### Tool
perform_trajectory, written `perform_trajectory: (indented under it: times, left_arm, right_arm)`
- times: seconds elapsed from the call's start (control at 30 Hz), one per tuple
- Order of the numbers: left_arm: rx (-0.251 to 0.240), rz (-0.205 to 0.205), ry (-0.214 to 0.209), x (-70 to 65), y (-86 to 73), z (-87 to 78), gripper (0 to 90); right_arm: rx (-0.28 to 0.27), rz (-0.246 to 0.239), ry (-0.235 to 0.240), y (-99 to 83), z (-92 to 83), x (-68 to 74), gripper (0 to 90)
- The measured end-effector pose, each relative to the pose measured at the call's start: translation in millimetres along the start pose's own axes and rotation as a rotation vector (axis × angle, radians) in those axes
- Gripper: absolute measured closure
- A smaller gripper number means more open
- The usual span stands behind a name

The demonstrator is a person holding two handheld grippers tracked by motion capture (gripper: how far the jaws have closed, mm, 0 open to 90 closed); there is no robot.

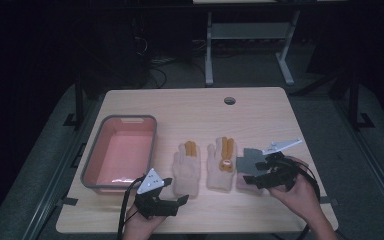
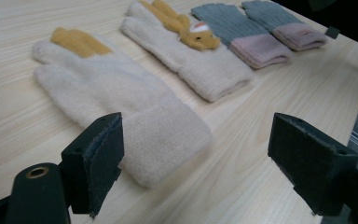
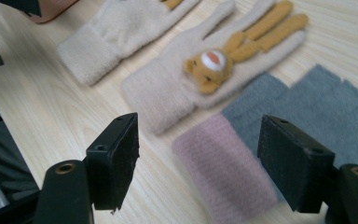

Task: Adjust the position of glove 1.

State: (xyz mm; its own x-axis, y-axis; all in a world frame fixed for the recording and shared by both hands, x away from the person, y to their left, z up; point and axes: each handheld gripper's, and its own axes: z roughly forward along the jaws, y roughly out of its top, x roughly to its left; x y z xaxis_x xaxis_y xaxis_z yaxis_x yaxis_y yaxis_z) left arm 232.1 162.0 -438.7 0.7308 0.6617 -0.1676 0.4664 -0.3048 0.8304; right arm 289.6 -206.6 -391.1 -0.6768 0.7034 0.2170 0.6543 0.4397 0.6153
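Both claws wide open (empty): left claw [image 1: 172, 192], right claw [image 1: 252, 172].

A grey-rimmed pink tub [image 1: 121, 151] sits at nine o'clock on the wooden table [image 1: 190, 107], a cable hole [image 1: 229, 100] at twelve.

- Left gripper [image 1: 176, 191]: black body, white three-cornered plate on top with small dark dots; black cable trails off toward 7 o'clock.
- Right gripper [image 1: 256, 171]: black, with a pale grey three-cornered plate pointing toward 2 o'clock; black cable loops round at 4 o'clock.
- Jaws in both gripper views: blocky matt-black pads with rough, slightly frayed inner faces and small screw holes on top.
- Brass-coloured ringed holes sit in the rounded black jaw mounts.
- Hands [image 1: 300, 197] bare, no sleeves visible.
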Motion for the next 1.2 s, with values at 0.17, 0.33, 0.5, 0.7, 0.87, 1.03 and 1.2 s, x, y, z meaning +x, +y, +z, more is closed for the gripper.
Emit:
perform_trajectory:
  times: [0.17,0.33,0.5,0.7,0.87,1.03,1.2]
  left_arm:
    - [0.005,-0.014,-0.005,-0.7,0.0,0.1,18.2]
    - [0.009,-0.005,-0.006,-0.8,0.5,1.7,18.2]
    - [0.006,-0.013,-0.004,1.5,0.2,1.1,18.1]
    - [0.009,-0.007,-0.005,-0.3,0.5,1.9,18.2]
    - [0.008,-0.008,-0.004,-0.4,0.3,1.4,18.2]
    - [0.007,-0.012,-0.004,0.4,0.7,1.3,18.2]
    - [0.006,-0.013,-0.004,0.8,1.1,1.2,18.2]
  right_arm:
    - [0.031,-0.052,0.004,21.2,2.0,6.1,29.0]
    - [0.061,-0.101,0.002,43.5,13.5,10.3,29.8]
    - [0.091,-0.132,0.012,61.5,30.9,12.6,31.6]
    - [0.131,-0.152,0.015,73.7,50.0,12.9,32.7]
    - [0.167,-0.156,0.004,76.0,64.7,8.8,33.3]
    - [0.208,-0.151,-0.002,77.1,77.9,4.1,34.1]
    - [0.241,-0.146,-0.008,76.8,88.5,0.7,34.8]
